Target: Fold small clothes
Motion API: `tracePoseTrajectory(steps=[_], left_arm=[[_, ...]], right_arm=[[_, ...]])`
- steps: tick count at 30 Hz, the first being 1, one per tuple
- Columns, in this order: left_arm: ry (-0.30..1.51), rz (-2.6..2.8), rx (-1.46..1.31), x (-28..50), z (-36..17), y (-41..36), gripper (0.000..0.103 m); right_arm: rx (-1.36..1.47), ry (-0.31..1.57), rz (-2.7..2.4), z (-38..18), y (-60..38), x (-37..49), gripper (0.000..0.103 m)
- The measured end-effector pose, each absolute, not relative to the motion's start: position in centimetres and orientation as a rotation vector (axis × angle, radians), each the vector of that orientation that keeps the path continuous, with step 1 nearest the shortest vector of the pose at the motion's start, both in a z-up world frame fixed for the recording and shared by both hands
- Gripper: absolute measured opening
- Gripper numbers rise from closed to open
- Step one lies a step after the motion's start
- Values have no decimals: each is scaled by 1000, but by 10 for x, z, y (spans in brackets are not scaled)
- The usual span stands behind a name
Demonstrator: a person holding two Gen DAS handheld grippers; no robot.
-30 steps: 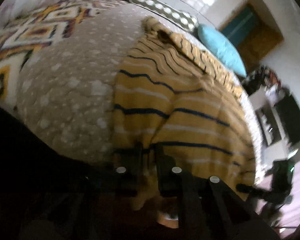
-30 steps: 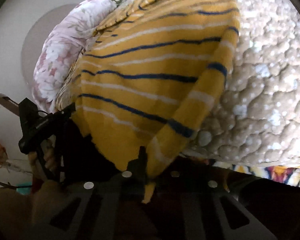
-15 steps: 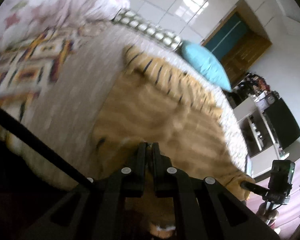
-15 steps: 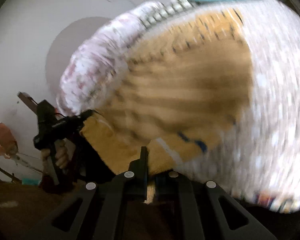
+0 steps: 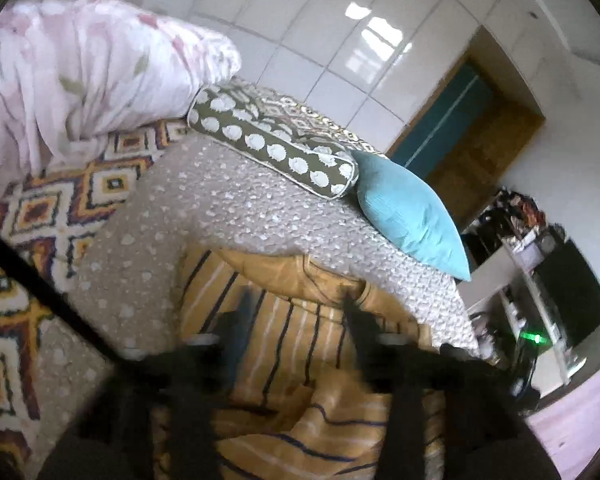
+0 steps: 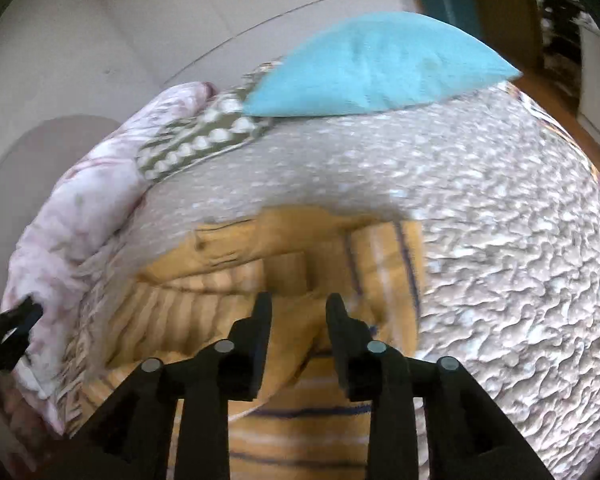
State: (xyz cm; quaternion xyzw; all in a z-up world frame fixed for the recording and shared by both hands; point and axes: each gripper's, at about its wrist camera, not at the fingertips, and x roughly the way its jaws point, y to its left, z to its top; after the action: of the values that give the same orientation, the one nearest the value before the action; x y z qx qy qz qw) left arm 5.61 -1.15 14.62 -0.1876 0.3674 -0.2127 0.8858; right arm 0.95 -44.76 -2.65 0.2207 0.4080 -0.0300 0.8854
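Note:
A yellow garment with dark blue and white stripes (image 5: 300,332) lies folded over itself on the grey textured bedspread (image 5: 228,208). It also shows in the right wrist view (image 6: 300,264). My left gripper (image 5: 296,300) is open just above the garment, its fingers blurred and spread wide, holding nothing. My right gripper (image 6: 298,304) is open too, its fingers apart over the folded yellow cloth, empty. The other gripper's tip shows at the left edge of the right wrist view (image 6: 8,320).
A teal cushion (image 5: 408,212) and an olive dotted bolster (image 5: 276,148) lie at the head of the bed. A pink floral duvet (image 5: 80,84) is piled at the left. A patterned blanket (image 5: 52,216) lies under the bedspread. A desk with clutter (image 5: 540,300) stands at the right.
Both grippers carried the garment's lower edge up and over toward the collar, then opened and let it go. The garment now lies folded in half.

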Motion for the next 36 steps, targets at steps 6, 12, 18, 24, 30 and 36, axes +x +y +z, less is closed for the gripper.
tracePoseTrajectory(steps=[6,12,18,24,30,36], left_arm=[[869,-508,-171,43,97,-40,68],[1062,-608,-77,54,41,-104,45],[942,-552,-48,50,79,-107,7],[753,-372,-15,95,138,-92,8],[914,-290,68,148,77,-104,11],[969,-263,-53,156,49,-85,48]], right_arm=[[445,814,-24,-38,-441,-20,50],[419,806,-24,-42,-436,-45,50],[359,762,-22,-27,-435,-61,50],[292,738,-2,-18,-431,-32,55],[282,816,16,-45,-420,25,62],[174,951,-194,-87,-426,62,62]])
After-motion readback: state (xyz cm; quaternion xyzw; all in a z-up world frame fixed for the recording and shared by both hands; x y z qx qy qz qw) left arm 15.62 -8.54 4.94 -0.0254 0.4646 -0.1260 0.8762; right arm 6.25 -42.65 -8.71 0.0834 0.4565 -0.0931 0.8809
